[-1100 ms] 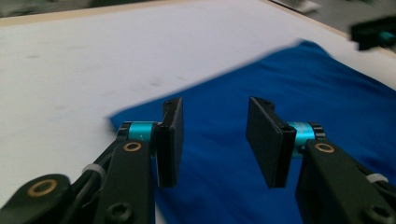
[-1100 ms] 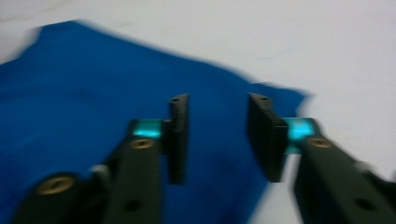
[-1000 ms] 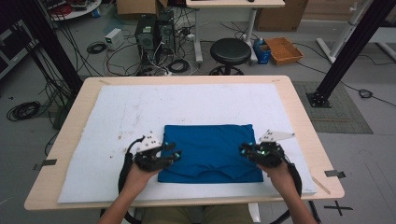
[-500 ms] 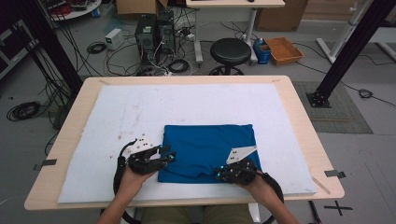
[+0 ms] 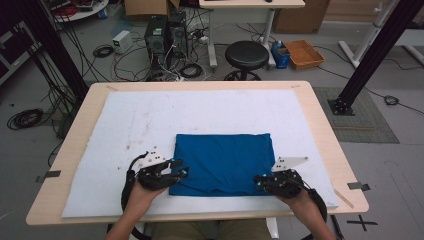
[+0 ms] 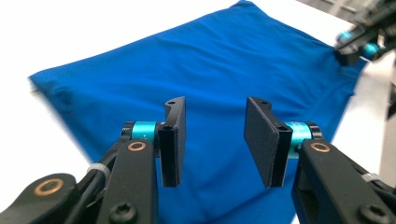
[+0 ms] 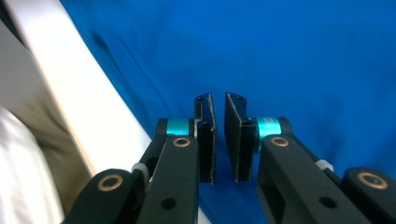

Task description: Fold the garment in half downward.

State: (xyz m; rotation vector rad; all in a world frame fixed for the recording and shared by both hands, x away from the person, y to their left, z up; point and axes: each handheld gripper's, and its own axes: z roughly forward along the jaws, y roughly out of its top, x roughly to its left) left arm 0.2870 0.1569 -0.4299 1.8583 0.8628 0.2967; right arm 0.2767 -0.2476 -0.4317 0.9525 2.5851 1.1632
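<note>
Blue cloth (image 5: pixel 223 162) lies flat and folded on the white mat (image 5: pixel 120 125) covering our desk (image 5: pixel 320 120), nearer the front edge than the back. We hold the left gripper (image 5: pixel 176 172) at the cloth's near left corner, its fingers (image 6: pixel 173 140) spread wide just above the fabric. Our right gripper (image 5: pixel 260 181) sits at the near right corner, fingers (image 7: pixel 205 140) nearly together with a thin gap, nothing visibly pinched between them. Bare mat stretches wide behind and to both sides of the cloth; in front, only a narrow strip.
</note>
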